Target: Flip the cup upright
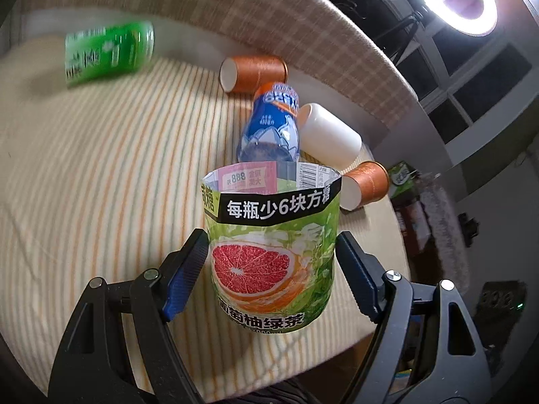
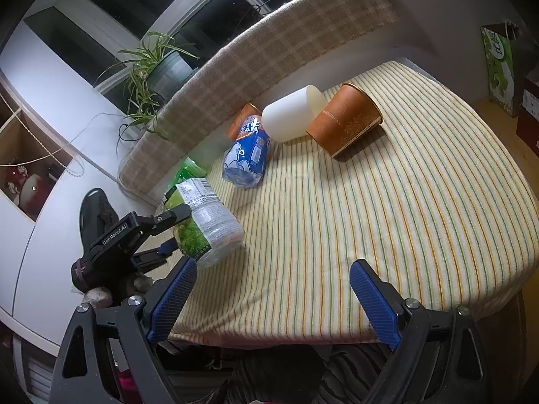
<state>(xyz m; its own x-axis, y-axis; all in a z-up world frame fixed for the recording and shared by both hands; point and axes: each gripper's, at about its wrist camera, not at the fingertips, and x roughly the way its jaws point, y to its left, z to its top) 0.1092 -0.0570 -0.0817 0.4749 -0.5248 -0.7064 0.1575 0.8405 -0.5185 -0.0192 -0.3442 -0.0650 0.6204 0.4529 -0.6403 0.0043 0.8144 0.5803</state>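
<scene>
A cup cut from a bottle, with a green grapefruit label [image 1: 271, 256], sits between the fingers of my left gripper [image 1: 271, 266], open end facing away. The jaws stand close around it; the pads touch or nearly touch its sides. In the right wrist view the same cup [image 2: 205, 222] is tilted, held at the table's left edge by the left gripper [image 2: 175, 229]. My right gripper [image 2: 273, 299] is open and empty over the table's near edge.
On the striped tablecloth [image 2: 370, 219] lie a white cup [image 2: 289, 114], an orange paper cup [image 2: 347, 123], a blue bottle cup [image 2: 249, 158], a second orange cup [image 1: 252, 72] and a green can [image 1: 107, 52]. A plaid cushion [image 2: 269, 54] runs along the back.
</scene>
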